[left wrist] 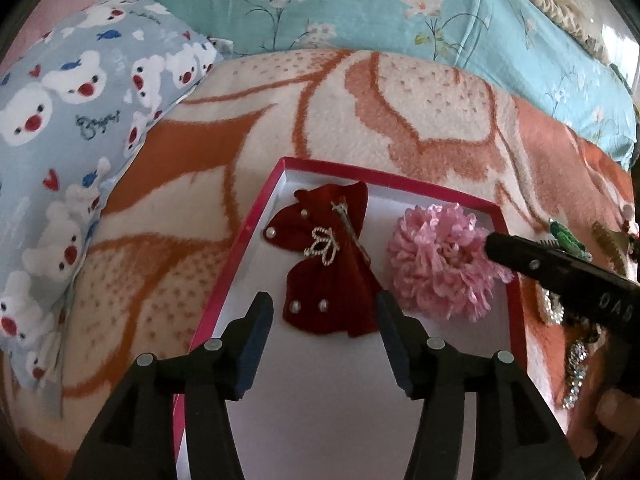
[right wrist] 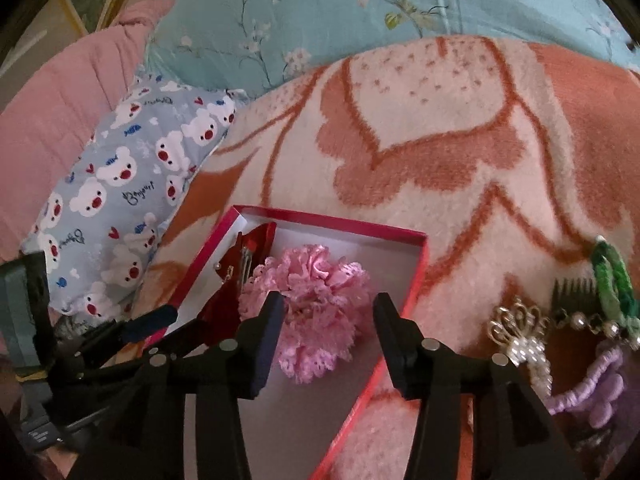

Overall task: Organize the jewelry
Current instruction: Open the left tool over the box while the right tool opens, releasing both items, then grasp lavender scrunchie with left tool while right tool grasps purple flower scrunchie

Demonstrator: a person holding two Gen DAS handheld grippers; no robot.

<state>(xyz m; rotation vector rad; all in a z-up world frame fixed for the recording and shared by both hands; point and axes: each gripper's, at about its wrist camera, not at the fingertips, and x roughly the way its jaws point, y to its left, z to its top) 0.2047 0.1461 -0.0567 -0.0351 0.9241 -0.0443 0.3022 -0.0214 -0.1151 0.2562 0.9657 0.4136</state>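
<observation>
A red box (left wrist: 256, 216) with a white inside lies on the blanket. In it are a dark red velvet bow clip (left wrist: 332, 268) with pearls and a pink ruffled flower (left wrist: 440, 264). My left gripper (left wrist: 324, 316) is open and empty, just above the near end of the bow. My right gripper (right wrist: 328, 312) is open and empty, hovering over the pink flower (right wrist: 316, 308) in the box (right wrist: 404, 292); the bow (right wrist: 244, 256) lies behind it. The right gripper's finger (left wrist: 532, 256) shows at the flower's right side in the left wrist view.
Loose jewelry lies on the orange and cream blanket (right wrist: 440, 128) right of the box: a pearl brooch (right wrist: 520, 336), a green comb clip (right wrist: 600, 284), a purple crochet piece (right wrist: 592, 384). A bear-print pillow (left wrist: 68, 128) lies left, a floral teal quilt (left wrist: 360, 8) behind.
</observation>
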